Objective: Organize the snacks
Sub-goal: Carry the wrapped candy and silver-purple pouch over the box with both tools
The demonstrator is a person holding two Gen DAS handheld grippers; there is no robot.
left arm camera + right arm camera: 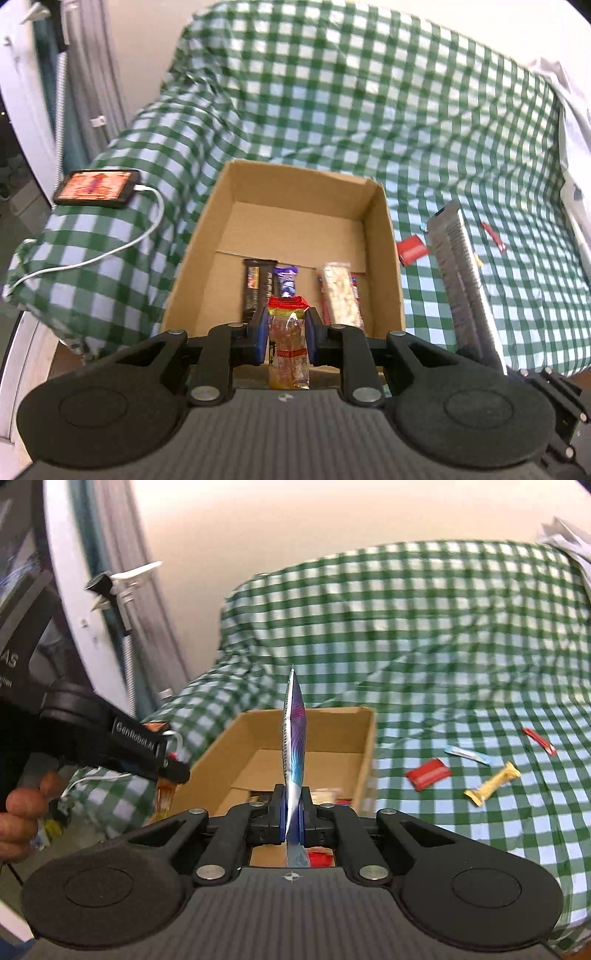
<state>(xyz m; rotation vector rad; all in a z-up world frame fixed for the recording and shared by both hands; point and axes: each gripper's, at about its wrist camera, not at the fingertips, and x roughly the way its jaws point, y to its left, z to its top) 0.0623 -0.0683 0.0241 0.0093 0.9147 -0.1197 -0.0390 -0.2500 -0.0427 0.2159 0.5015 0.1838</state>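
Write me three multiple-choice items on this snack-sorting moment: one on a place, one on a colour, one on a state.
1. Where do the sorted snack bars lie?
A. in the cardboard box
B. on the phone
C. on the floor

2. What colour is the top end of the packet in the left gripper?
A. green
B. red
C. white

3. How does the right gripper stand?
A. wide open, nothing in it
B. shut on nothing
C. shut on a thin packet

Answers:
1 A: several bars rest on the floor of the cardboard box, at its near end.
2 B: the left gripper clamps a clear snack packet whose sealed top is red.
3 C: the right gripper pinches a blue and purple foil packet, seen edge on, standing up above the pads.
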